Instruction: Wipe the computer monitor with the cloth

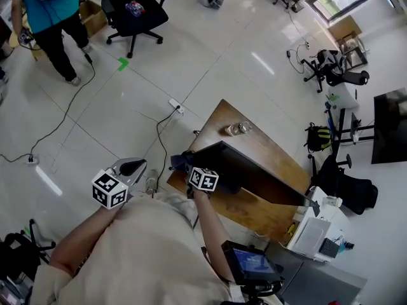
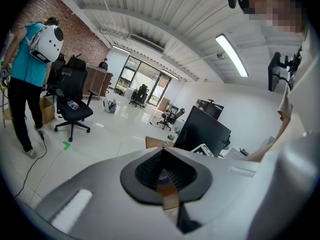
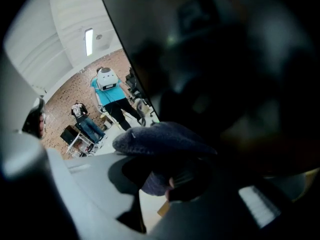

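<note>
A black computer monitor (image 1: 254, 173) stands on a wooden table (image 1: 270, 148); it also shows in the left gripper view as the monitor (image 2: 205, 129), far off. My right gripper (image 1: 189, 168) is at the monitor's left end, shut on a dark blue cloth (image 1: 180, 161). In the right gripper view the cloth (image 3: 160, 139) bulges out of the jaws right against the dark screen (image 3: 225, 59). My left gripper (image 1: 133, 167) hangs over the floor left of the table, away from the monitor; its jaws (image 2: 162, 176) look shut with nothing between them.
A clear glass object (image 1: 238, 129) lies on the table's far end. A power strip (image 1: 177, 106) and cables run across the floor. A person in teal (image 1: 48, 18) stands by an office chair (image 1: 137, 11). A white box (image 1: 311, 230) sits right of the table.
</note>
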`<state>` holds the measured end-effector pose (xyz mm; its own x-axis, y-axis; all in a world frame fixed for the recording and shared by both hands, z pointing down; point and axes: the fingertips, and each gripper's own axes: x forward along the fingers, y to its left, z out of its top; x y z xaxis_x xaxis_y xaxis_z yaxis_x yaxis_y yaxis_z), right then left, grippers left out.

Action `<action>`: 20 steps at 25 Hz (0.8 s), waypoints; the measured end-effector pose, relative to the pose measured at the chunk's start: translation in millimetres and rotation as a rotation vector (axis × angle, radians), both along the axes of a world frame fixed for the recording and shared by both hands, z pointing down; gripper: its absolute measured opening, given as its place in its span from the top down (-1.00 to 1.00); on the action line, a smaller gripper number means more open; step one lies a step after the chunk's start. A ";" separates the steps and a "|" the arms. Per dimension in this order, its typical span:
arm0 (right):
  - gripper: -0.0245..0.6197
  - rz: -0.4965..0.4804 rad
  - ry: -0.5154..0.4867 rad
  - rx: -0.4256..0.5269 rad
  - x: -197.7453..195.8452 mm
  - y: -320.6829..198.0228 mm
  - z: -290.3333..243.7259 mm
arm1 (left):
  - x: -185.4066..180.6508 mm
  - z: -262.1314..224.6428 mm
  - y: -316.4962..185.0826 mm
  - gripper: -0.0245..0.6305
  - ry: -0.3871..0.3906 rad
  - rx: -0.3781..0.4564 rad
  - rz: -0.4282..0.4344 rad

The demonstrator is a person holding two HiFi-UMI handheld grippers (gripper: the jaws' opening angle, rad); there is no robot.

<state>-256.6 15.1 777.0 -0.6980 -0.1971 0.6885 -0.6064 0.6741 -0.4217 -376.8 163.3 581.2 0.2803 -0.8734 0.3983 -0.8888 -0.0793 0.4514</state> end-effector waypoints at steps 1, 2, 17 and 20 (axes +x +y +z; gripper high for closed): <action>0.66 -0.001 -0.010 0.008 0.0 -0.6 -6.0 | 1.0 0.2 -1.6 0.95 0.001 0.002 0.004; 0.66 -0.003 -0.019 0.015 -0.2 -1.3 -12.2 | 1.9 0.2 -3.6 0.95 0.002 0.003 0.009; 0.66 0.023 -0.192 0.131 -3.6 -14.0 -117.0 | 16.6 -6.7 -34.6 0.95 0.012 0.026 0.089; 0.67 0.032 -0.210 0.151 -4.0 -16.3 -130.2 | 18.0 -7.7 -38.9 0.95 0.014 0.031 0.103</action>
<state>-260.6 -1.2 646.9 -0.8143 -0.3109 0.4902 -0.5382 0.7206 -0.4370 -358.8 124.4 573.5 0.3749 -0.8513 0.3670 -0.8687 -0.1843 0.4598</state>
